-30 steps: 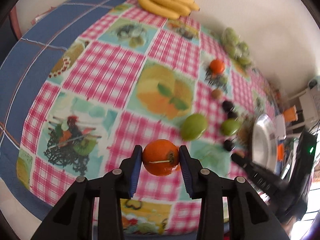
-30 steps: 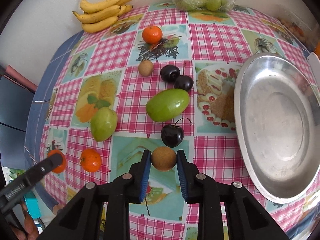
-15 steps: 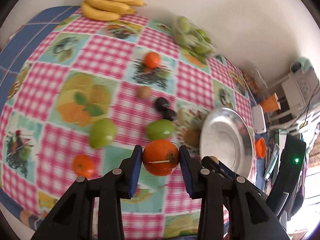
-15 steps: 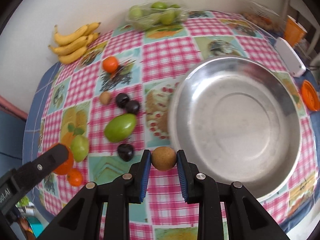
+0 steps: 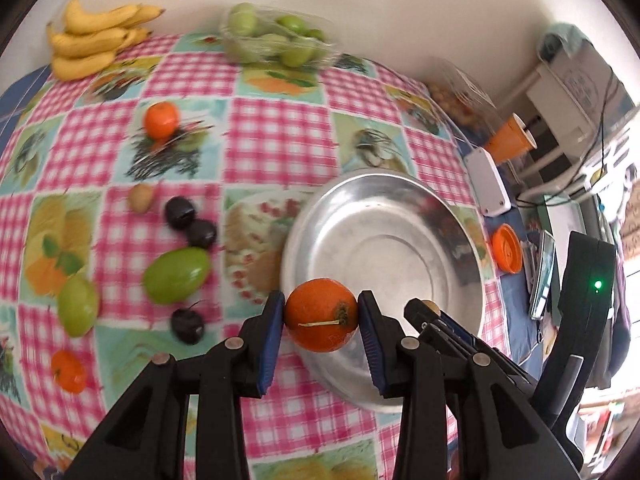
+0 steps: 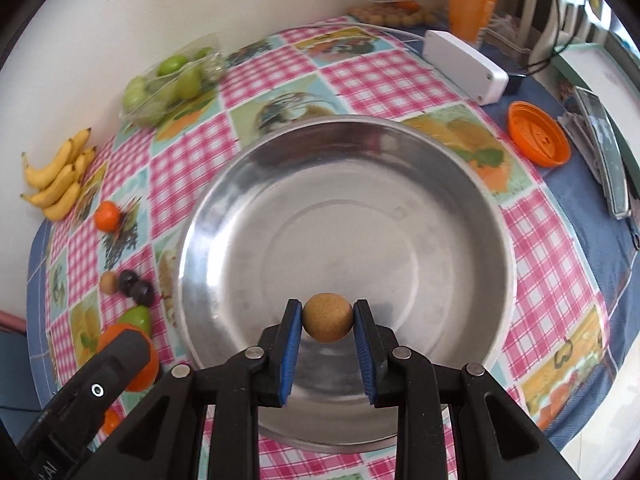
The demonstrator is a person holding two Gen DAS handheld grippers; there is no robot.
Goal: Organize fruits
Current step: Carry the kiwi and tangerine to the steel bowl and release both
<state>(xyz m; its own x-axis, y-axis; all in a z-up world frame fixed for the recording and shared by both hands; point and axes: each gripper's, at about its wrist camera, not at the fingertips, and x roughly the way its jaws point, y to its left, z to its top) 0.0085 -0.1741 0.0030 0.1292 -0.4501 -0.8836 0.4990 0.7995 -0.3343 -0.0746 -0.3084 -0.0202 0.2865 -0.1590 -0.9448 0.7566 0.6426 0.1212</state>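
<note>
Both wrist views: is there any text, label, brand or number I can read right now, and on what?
"AI": white letters on the left gripper's black body, low in the right wrist view; the word is cut off at the frame edge.
Papers and booklets at the table's far side: print too small and blurred to read.
Nothing legible on the white box, orange cup or metal bowl.

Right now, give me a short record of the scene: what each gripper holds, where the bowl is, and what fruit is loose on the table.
left gripper: shut on orange
right gripper: shut on small brown fruit
metal bowl: empty, under both grippers
loose fruit: bananas, bagged green fruit, two mangoes, three dark cherries, two tangerines, one brown fruit
</note>
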